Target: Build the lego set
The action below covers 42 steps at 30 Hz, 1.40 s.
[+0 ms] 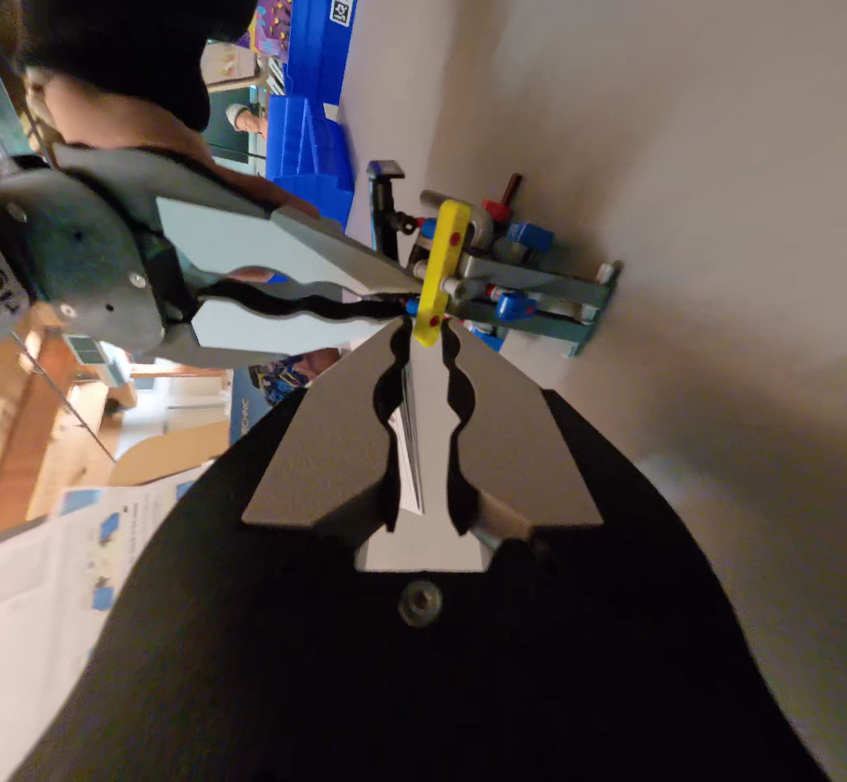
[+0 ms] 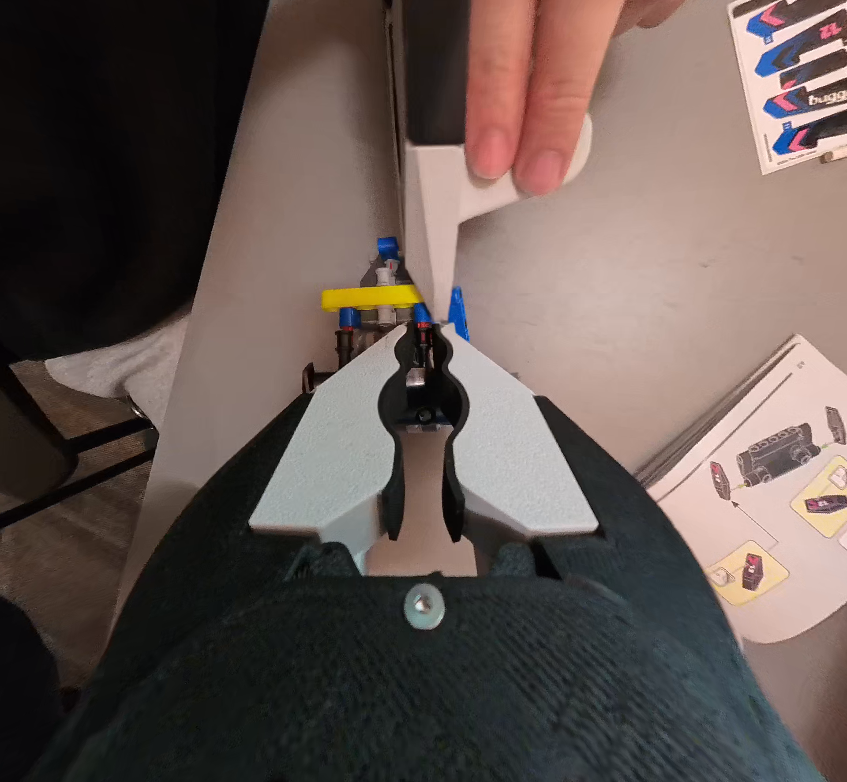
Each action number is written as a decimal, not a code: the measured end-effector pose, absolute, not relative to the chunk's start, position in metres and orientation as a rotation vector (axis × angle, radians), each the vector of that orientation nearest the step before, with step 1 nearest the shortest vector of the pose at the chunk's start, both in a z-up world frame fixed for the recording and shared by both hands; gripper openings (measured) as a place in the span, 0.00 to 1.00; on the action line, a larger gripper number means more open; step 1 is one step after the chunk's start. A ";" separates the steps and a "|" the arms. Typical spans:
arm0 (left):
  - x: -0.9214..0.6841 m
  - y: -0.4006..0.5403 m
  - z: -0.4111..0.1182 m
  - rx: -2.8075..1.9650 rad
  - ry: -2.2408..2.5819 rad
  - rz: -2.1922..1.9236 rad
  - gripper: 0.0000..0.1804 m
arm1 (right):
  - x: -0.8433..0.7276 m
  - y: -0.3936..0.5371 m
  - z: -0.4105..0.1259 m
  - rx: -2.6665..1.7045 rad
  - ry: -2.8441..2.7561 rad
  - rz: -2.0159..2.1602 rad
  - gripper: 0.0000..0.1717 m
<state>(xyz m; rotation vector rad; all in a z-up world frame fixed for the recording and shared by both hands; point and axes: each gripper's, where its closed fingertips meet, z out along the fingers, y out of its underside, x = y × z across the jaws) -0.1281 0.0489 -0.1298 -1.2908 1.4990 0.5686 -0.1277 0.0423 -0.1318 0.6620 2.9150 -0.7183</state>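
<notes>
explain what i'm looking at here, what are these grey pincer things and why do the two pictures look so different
There is no robot here. A person holds a hand-held gripper in each hand: a two-fingered clamp with a camera that looks along its fingers. Each picture comes from one gripper's camera, and the first is tipped sideways.

The left hand-held gripper has its fingertips on either side of the end of a yellow beam and seems to clamp it. The right hand-held gripper is closed on a thin black and red pin. Both pieces belong to one small toy brick model on a pale table.

A hand grips the left one. Also on the table are an instruction booklet, a sticker sheet and blue bins.
</notes>
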 end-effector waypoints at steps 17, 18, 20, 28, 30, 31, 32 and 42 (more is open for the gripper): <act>-0.143 0.049 -0.120 -1.207 1.426 0.670 0.12 | -0.106 0.087 -0.099 1.026 3.009 -1.065 0.02; -0.144 0.048 -0.115 -1.228 1.400 0.622 0.14 | -0.103 0.092 -0.100 1.136 2.969 -1.220 0.02; -0.146 0.042 -0.106 -1.276 1.350 0.483 0.19 | -0.097 0.099 -0.096 1.320 2.877 -1.609 0.02; -0.117 0.039 -0.039 -1.525 0.877 -0.200 0.21 | -0.069 0.099 -0.037 1.547 2.382 -2.665 0.02; -0.097 0.040 -0.031 -1.539 0.841 -0.249 0.24 | -0.067 0.097 -0.016 1.521 2.247 -2.863 0.02; -0.085 0.040 -0.029 -1.535 0.850 -0.238 0.26 | -0.068 0.102 -0.006 1.589 2.157 -2.957 0.02; -0.078 0.043 -0.028 -1.536 0.850 -0.174 0.27 | -0.069 0.107 0.003 1.671 2.071 -3.026 0.02; -0.062 0.071 -0.001 -1.443 0.691 0.243 0.17 | -0.069 0.086 0.023 2.170 1.795 -2.791 0.02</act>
